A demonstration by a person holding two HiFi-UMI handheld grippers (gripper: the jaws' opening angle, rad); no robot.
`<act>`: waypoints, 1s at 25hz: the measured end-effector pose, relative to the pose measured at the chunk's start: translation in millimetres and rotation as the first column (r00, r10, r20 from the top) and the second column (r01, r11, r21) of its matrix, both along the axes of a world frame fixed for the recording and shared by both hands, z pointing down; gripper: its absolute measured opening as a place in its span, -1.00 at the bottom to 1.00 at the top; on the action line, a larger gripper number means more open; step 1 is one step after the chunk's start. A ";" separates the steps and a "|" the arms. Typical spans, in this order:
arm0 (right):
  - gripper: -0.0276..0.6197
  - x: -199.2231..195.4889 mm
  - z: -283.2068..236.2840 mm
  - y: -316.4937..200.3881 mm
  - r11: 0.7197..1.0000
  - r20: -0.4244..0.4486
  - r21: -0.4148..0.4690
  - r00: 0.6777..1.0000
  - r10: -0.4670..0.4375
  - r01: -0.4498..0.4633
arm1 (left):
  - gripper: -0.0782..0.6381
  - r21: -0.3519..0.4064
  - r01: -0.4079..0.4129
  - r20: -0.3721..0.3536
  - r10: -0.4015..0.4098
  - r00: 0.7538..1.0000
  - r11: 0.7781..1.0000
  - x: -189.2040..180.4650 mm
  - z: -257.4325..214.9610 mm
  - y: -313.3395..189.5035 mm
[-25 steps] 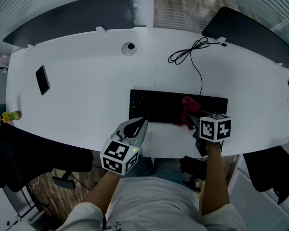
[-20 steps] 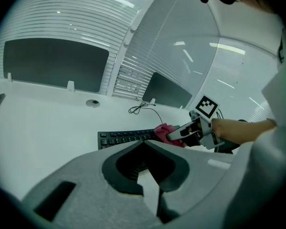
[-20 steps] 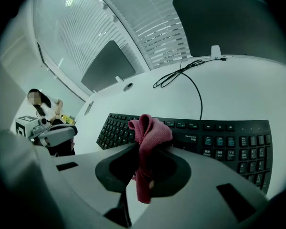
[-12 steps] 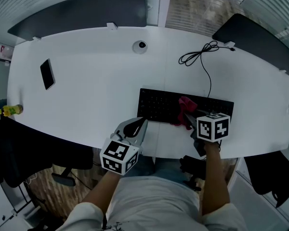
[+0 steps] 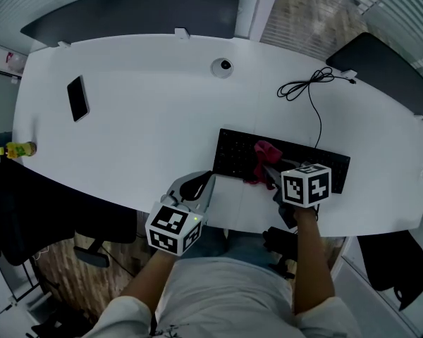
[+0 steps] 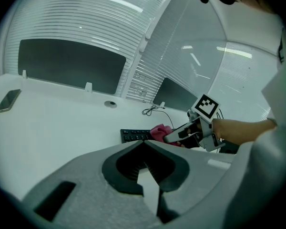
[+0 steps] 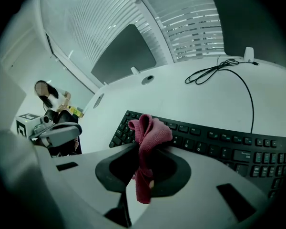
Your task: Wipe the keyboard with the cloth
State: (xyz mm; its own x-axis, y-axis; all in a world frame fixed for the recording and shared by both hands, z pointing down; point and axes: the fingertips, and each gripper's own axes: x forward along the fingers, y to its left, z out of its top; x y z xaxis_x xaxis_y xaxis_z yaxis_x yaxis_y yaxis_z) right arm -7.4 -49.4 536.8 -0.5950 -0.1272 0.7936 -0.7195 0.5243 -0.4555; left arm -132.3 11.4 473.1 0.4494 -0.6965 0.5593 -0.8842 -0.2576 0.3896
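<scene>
Shifted leftward since the earlier frame, the right gripper (image 5: 268, 172) carries the cloth (image 5: 260, 160) over the keyboard's (image 5: 233, 157) left half. Left gripper (image 5: 210, 179) at the worktop's (image 5: 141, 132) near edge: jaws together, empty. Right jaws clamp the cloth.

Office: long white desk (image 5: 127, 132), dark divider panels (image 5: 127, 9), slatted blinds (image 6: 76, 23), keyboard (image 5: 233, 160), phone (image 5: 77, 98), swivel chair (image 5: 28, 210).

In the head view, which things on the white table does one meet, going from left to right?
In order: phone → round desk grommet → red cloth. The keyboard and the cable span too wide to place.
</scene>
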 end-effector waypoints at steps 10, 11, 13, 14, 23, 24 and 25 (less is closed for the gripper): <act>-0.74 -38.8 -0.6 5.7 0.998 0.013 -0.010 0.998 -0.062 0.062 | -0.75 -0.002 0.056 -0.001 -0.056 0.998 0.998 -26.3 -0.9 7.7; -0.74 -41.8 -0.4 5.9 0.998 0.013 -0.010 0.998 -0.068 0.068 | -0.75 -0.003 0.061 -0.002 -0.061 0.998 0.998 -28.0 -0.3 8.5; -0.74 -48.7 -0.3 6.7 0.997 0.015 -0.010 0.997 -0.081 0.081 | -0.75 -0.004 0.071 -0.003 -0.071 0.997 0.997 -31.6 0.5 10.5; -0.74 -52.6 -0.3 7.5 0.996 0.017 -0.010 0.996 -0.088 0.088 | -0.75 -0.004 0.076 -0.003 -0.076 0.997 0.997 -33.4 0.5 11.6; -0.74 -83.4 0.5 14.9 0.988 0.032 -0.015 0.988 -0.151 0.151 | -0.75 -0.004 0.121 0.002 -0.121 0.993 0.993 -50.9 0.0 19.7; -0.74 -85.8 0.7 15.3 0.987 0.033 -0.015 0.987 -0.157 0.158 | -0.75 -0.006 0.127 0.003 -0.127 0.992 0.992 -52.7 0.4 21.1; -0.74 -88.2 0.8 15.6 0.986 0.035 -0.015 0.986 -0.164 0.164 | -0.75 -0.007 0.132 0.005 -0.132 0.991 0.991 -54.2 0.9 22.5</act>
